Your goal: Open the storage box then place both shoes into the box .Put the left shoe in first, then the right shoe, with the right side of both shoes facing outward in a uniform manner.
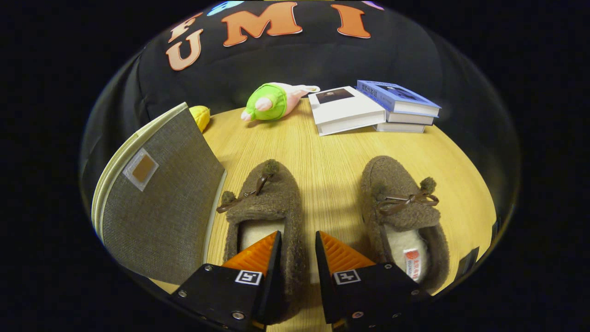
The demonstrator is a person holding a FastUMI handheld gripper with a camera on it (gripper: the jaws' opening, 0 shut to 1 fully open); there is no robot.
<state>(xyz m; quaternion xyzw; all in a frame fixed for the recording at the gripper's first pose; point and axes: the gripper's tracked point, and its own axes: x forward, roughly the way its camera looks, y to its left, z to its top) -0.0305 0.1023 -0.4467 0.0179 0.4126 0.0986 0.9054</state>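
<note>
Two brown fuzzy slippers with small bows lie on the wooden table, toes pointing away from me. My gripper sits on the left-hand slipper. One finger is inside its opening and the other is outside its right wall, with that wall pinched in the narrow gap between them. The slipper rests flat on the table. To the right of the fingers lies the right-hand slipper, untouched. A grey fabric storage box stands just left of the held slipper, its cloth panel tilted up and its inside hidden.
Beyond the slippers lie a white book and a stack of blue-covered books. A green and pink plush toy lies at the back, and a yellow object peeks out behind the box. The table edge curves close on the right.
</note>
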